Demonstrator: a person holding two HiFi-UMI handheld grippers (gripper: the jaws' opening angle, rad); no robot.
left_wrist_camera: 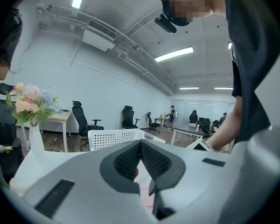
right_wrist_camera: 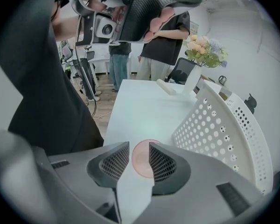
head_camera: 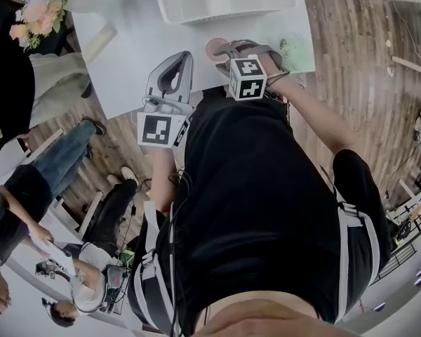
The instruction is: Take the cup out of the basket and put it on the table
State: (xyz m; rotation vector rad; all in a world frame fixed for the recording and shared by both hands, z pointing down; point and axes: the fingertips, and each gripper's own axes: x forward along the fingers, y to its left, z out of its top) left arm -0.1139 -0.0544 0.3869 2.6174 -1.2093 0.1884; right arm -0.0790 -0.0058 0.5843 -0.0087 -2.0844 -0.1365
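Note:
A round pink cup (head_camera: 216, 48) sits on the white table (head_camera: 133, 62), close to its near edge and just in front of the white perforated basket (head_camera: 224, 2). My right gripper (head_camera: 230, 48) hangs over the cup, open. In the right gripper view the cup (right_wrist_camera: 141, 158) shows on the tabletop through the gap of the gripper (right_wrist_camera: 139, 147), not gripped. My left gripper (head_camera: 182, 58) is to the cup's left, over the table edge. In its own view the left gripper (left_wrist_camera: 140, 144) is shut with nothing held, and the basket (left_wrist_camera: 113, 138) stands beyond it.
A vase of flowers (head_camera: 38, 9) and a white roll (head_camera: 98, 41) are at the table's far left. A green-patterned item (head_camera: 296, 49) lies at the right edge. People stand on the wooden floor to the left. Office chairs (left_wrist_camera: 81, 118) stand further back.

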